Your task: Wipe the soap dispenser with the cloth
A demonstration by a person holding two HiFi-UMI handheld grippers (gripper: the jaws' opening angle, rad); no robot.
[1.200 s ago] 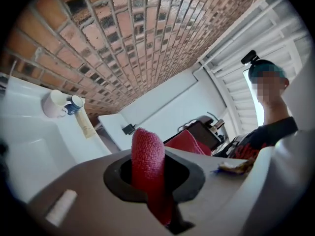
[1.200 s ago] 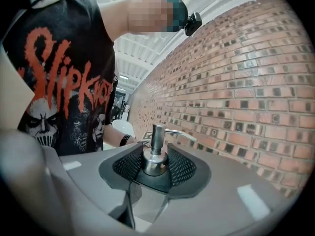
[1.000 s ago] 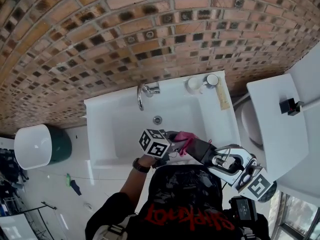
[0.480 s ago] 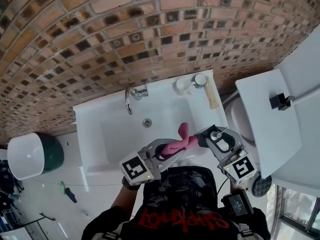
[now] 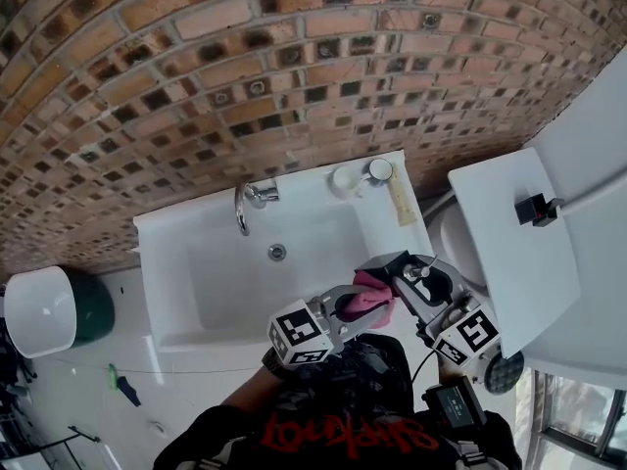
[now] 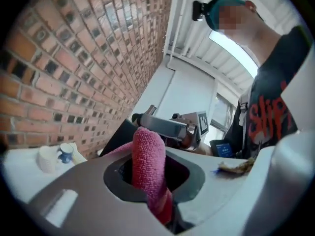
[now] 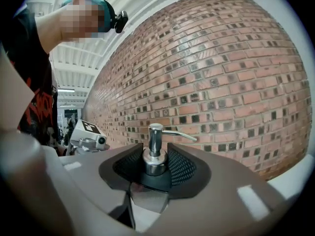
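**While the right jaws hold the dispenser aloft, the cloth waits just beside it**

Since the soap dispenser (image 7: 155, 154) sits clamped between the fingers of the right gripper (image 7: 153, 175), only its chrome pump and spout stand clear beyond the fingertips. The dark body is seated down between the meshed pads (image 7: 181, 167). The jaws stand about half apart, closed on that body.

Just beyond those fingertips hangs the pink cloth (image 6: 149, 156). It is pinched near its lower end by the narrow-set fingers of the left gripper (image 6: 153, 181), and a loose fold rises past their tips. In the head view the fold lies against or right beside the dispenser; I cannot tell which. Both are held above the front edge of the white sink (image 5: 167, 233).

Wiping looks barely begun. A hard sideways rub could twist the smooth bottle in the pads and drop it into the basin. Pressure on the pump head could squirt soap. The floppy fold may also skim without pressing, or pull free of the left fingers.
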